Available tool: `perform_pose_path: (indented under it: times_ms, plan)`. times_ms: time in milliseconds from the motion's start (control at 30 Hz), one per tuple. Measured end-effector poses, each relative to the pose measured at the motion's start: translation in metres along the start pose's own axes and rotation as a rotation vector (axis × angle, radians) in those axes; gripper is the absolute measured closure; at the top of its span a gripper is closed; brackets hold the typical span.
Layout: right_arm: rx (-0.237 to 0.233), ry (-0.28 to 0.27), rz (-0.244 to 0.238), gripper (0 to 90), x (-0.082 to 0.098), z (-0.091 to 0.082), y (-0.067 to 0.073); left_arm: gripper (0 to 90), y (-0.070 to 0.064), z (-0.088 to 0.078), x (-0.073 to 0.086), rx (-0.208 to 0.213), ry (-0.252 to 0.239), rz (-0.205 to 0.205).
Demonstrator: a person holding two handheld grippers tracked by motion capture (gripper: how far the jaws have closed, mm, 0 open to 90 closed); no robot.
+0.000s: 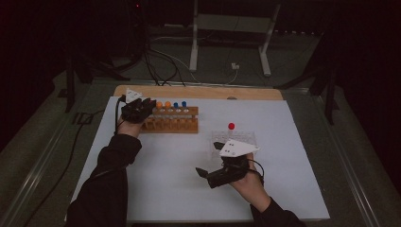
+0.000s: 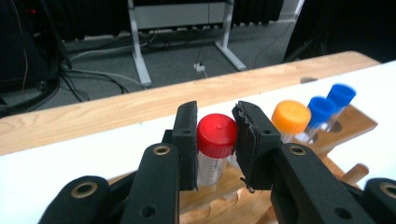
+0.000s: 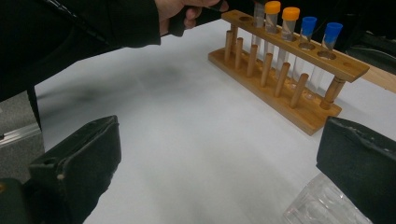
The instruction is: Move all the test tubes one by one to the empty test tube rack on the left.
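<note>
Left gripper fingers closed around something, right gripper low, fingers spread wide

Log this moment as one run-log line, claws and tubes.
left claw: shut on red-capped tube in wooden rack | right claw: open, empty, over white mat | clear tray: beside right claw

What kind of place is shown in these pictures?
Probably a lab-style recording workspace: a wooden test-tube rack with capped tubes, such as the red-capped tube, stands on a white tabletop. Loose black cables and a white metal stand occupy the dark floor behind.
</note>
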State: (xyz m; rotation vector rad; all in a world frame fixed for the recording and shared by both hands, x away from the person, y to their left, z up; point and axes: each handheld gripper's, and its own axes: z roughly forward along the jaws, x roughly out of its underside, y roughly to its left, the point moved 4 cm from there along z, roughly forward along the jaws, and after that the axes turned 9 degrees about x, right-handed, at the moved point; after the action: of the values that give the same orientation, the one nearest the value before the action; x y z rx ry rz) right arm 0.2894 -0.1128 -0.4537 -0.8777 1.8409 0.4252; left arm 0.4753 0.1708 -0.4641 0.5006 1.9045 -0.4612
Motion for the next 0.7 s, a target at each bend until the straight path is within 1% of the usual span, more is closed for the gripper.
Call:
perform_pose_path:
  times_ms: [200, 400, 433, 467, 500, 533, 567, 633, 700]
  plan:
    - [0.001, -0.003, 0.001, 0.0, -0.001, 0.0, 0.0, 71.6, 0.0, 0.0, -0.001, 0.003, 0.01, -0.002]
    - [0.003, -0.003, 0.002, 0.0, -0.001, -0.001, -0.002, 70.4, 0.0, -0.001, -0.002, 0.001, 0.016, -0.017]
    - [0.004, -0.003, 0.003, 0.0, -0.001, -0.002, -0.003, 69.5, 0.001, -0.003, -0.002, -0.01, 0.014, -0.022]
    - [0.007, -0.006, 0.003, 0.0, -0.001, -0.002, -0.003, 65.6, 0.001, -0.005, -0.003, -0.006, 0.006, -0.031]
    - [0.007, -0.008, 0.003, 0.0, -0.002, -0.003, -0.004, 61.9, 0.001, -0.007, -0.004, -0.005, -0.003, -0.032]
    - [0.011, -0.011, 0.005, 0.0, -0.002, -0.004, -0.005, 59.5, 0.0, -0.01, -0.006, -0.011, -0.002, -0.028]
    - [0.013, -0.013, 0.005, 0.0, -0.002, -0.004, -0.006, 57.4, -0.001, -0.012, -0.007, -0.005, -0.001, -0.024]
    - [0.017, -0.015, 0.009, 0.0, -0.003, -0.005, -0.008, 49.3, -0.003, -0.019, -0.009, 0.0, 0.0, -0.013]
    - [0.02, -0.025, 0.016, 0.0, -0.004, -0.008, -0.011, 43.1, -0.005, -0.025, -0.01, 0.023, -0.011, -0.019]
